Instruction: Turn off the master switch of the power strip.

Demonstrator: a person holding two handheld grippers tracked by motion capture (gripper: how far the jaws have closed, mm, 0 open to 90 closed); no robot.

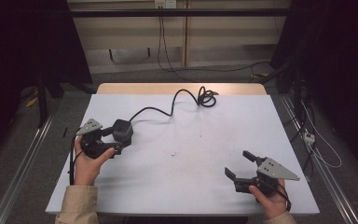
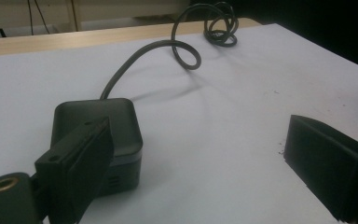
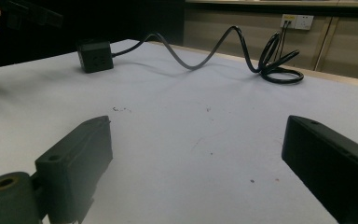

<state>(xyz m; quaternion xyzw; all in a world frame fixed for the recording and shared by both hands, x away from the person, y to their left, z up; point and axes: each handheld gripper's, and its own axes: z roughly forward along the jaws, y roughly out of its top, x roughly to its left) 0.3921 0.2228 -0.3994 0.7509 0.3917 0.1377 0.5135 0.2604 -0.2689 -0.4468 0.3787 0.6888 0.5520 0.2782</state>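
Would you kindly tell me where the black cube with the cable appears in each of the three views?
High view: black cube left of centre, beside the left gripper.
Left gripper view: lower left, behind the near jaw.
Right gripper view: upper left, far off.
Shared landmark: the coiled cable.

We saw a white desk (image 1: 186, 177) with a pale wood strip along its far edge and a few small dark specks on it. The cube (image 1: 122, 130) and its cable (image 1: 168, 111) were black. Both grippers, left (image 1: 103, 141) and right (image 1: 240, 165), were black, each with a grey plate. The sleeves (image 1: 78, 204) were beige. The floor (image 1: 23, 186) was grey.
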